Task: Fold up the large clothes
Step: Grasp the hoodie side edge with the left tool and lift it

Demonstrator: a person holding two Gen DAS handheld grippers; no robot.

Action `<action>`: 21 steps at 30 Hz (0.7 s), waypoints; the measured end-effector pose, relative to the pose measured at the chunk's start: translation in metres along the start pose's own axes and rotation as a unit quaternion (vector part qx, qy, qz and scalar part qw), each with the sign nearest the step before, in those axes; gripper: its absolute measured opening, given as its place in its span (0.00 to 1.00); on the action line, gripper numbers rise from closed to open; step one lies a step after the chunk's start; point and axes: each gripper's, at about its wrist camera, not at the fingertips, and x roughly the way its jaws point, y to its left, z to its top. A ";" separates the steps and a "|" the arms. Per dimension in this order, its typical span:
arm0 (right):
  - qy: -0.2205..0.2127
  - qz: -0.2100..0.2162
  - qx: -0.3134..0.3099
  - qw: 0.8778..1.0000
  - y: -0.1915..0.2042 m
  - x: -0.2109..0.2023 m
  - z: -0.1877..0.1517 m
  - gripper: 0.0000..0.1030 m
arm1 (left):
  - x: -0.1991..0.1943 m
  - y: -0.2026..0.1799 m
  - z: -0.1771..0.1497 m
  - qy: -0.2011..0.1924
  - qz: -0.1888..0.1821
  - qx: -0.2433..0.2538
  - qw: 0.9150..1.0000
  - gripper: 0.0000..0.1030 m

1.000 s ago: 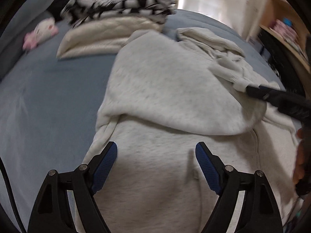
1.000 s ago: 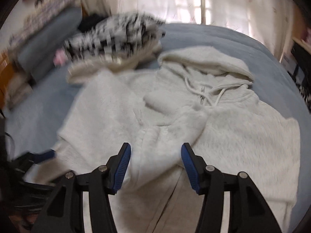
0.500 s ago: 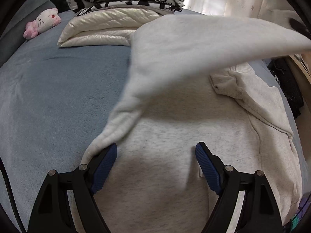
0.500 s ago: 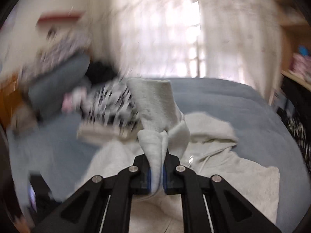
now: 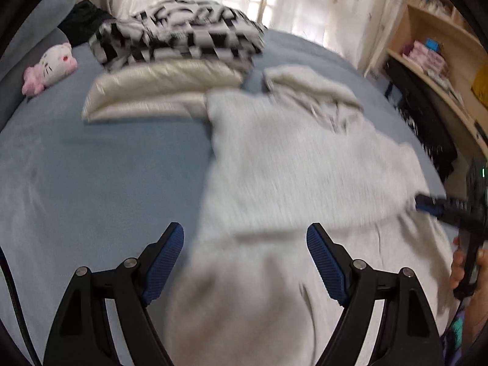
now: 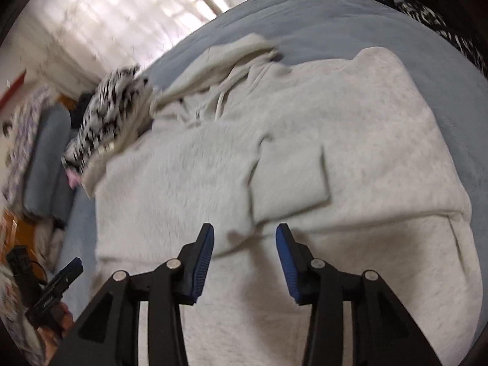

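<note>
One grey hoodie (image 5: 299, 164), two folded garments (image 5: 170, 70), one plush toy (image 5: 50, 67).

The left gripper (image 5: 245, 254) hung wide over the grey hoodie (image 5: 292, 183), jaws apart with nothing between the pads; the hoodie lay spread on the blue bed (image 5: 91, 164), a sleeve folded across its chest; at the right edge the right gripper (image 5: 427, 206) reached the cloth's border, a hand (image 5: 466, 271) behind it; further back sat a cream jacket (image 5: 158, 88), a black-and-white garment (image 5: 183, 33), and a pink plush toy (image 5: 50, 67).
</note>
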 end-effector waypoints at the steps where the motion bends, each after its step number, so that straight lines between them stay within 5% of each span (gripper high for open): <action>1: -0.002 0.009 0.013 1.000 -0.005 -0.001 0.006 0.42 | 0.003 0.005 0.011 0.000 -0.006 -0.006 1.000 0.81; 8: -0.002 0.033 0.033 0.999 -0.002 0.021 0.020 0.42 | 0.088 0.057 0.099 0.063 -0.097 -0.098 0.988 0.81; 17: -0.007 0.031 0.020 0.999 0.000 0.032 0.021 0.42 | 0.179 0.078 0.120 0.134 -0.174 -0.174 0.960 0.81; 18: -0.008 0.030 0.018 0.999 -0.001 0.033 0.022 0.42 | 0.183 0.076 0.120 0.134 -0.177 -0.176 0.959 0.76; 21: -0.010 0.026 0.016 0.999 0.000 0.035 0.021 0.42 | 0.179 0.068 0.127 0.110 -0.171 -0.167 0.965 0.33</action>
